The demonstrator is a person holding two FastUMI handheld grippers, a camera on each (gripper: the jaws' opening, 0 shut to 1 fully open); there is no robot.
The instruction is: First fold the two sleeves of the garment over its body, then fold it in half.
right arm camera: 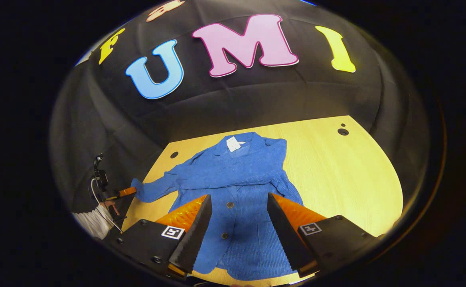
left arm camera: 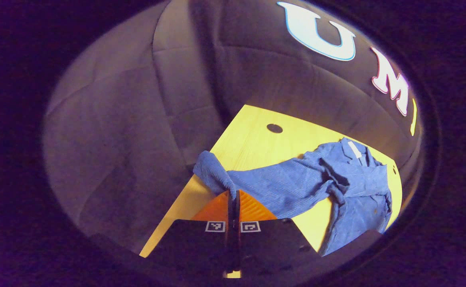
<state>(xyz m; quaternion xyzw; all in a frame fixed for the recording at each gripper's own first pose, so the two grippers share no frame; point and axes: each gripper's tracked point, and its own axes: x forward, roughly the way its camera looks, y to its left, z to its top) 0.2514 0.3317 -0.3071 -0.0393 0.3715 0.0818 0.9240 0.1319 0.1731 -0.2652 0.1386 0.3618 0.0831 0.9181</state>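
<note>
Sleeve (left arm camera: 211, 171) is pinching between my left gripper's (left arm camera: 233, 195) closed fingers; my right gripper (right arm camera: 237, 207) is hovering open over the jacket (right arm camera: 237, 179).

Neck tag: I see a small white tag (right arm camera: 233, 144) at the collar of the blue garment (right arm camera: 237, 187); any print on it is too small for me to read.
Same tag, left gripper view: I see it as a pale strip (left arm camera: 354, 148), with nothing legible.
Tongs markers: I see square black-and-white coded patches (right arm camera: 172, 232) on the tongs bodies; they carry patterns, no words or numbers.
</note>
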